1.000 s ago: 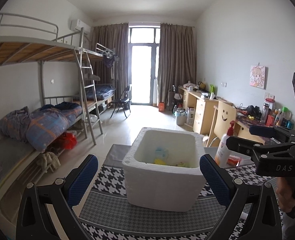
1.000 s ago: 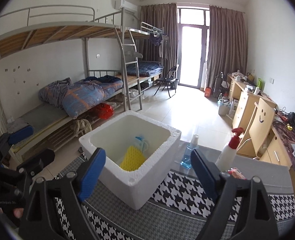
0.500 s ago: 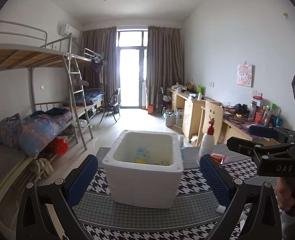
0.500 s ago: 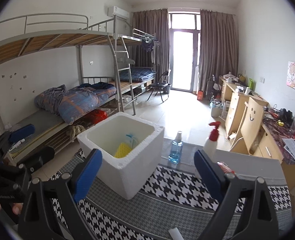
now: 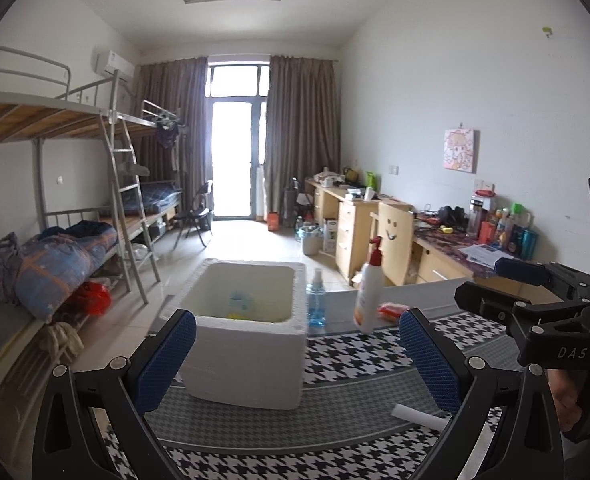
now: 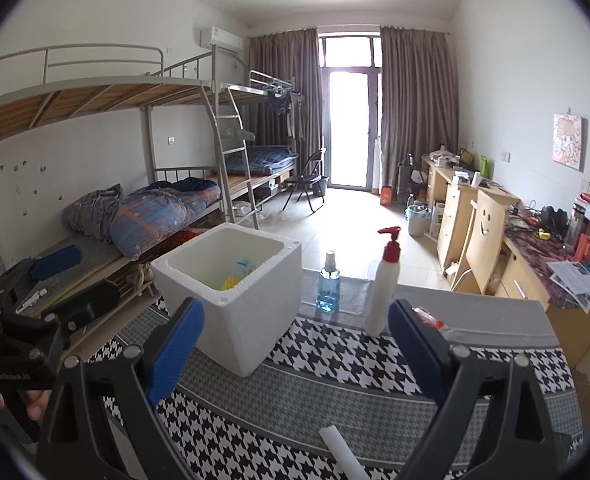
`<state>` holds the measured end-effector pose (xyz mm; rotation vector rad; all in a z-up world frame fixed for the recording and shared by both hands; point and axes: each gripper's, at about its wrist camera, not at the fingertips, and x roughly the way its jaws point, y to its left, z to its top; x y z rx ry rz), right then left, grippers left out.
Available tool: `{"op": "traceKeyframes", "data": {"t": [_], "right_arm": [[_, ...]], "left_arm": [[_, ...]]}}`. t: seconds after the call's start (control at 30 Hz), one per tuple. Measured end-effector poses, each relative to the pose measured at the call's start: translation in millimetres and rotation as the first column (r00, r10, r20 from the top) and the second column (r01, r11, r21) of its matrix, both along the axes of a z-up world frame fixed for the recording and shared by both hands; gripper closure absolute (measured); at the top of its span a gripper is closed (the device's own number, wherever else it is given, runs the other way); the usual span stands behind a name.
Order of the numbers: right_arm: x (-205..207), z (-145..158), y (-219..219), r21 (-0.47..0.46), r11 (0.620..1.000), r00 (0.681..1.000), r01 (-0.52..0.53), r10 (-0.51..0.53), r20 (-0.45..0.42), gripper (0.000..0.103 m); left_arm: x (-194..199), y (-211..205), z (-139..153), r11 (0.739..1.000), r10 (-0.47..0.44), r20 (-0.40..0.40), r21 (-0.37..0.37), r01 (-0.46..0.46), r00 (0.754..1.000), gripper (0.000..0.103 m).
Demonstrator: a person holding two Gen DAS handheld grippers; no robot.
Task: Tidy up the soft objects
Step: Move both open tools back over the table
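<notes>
A white foam box [image 5: 247, 344] [image 6: 235, 300] stands on the houndstooth table cloth [image 5: 355, 360]. Yellow and pale blue soft items [image 5: 239, 304] [image 6: 235, 276] lie inside it. A white rolled object [image 6: 341, 452] [image 5: 417, 416] lies on the cloth near the front. My left gripper [image 5: 295, 360] is open and empty, held back from the box. My right gripper [image 6: 295, 348] is open and empty, to the right of the left one. Each gripper shows at the edge of the other's view.
A blue spray bottle [image 6: 328, 284] and a white pump bottle with a red top [image 6: 383, 284] stand behind the box. A red packet [image 5: 391, 310] lies by the pump bottle. Bunk beds stand at the left, desks at the right.
Both grippers have pulled back and away from the foam box, which now looks smaller. The bottles and the white rolled object have come into view. Both stay open.
</notes>
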<state>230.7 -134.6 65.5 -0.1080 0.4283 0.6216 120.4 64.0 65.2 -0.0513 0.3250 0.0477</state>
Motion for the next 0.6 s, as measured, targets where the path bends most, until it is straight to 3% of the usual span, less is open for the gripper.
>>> {"op": "traceKeyframes", "data": {"t": [0.2,0.6], "right_arm": [[-18,0,-16,0.007,0.999,0.997,0.050,-0.051,0.057,0.008],[-35,-12,-53,0.017,0.991,0.988,0.136,-0.137,0.077,0.008]], "left_arm": [[-6,-16,-1,0.999,-0.032,0.012,0.015,0.032,0.999,0.001],[-15,-44,-5,0.996,-0.092,0.036,0.019,0.091,0.995,0.001]]}}
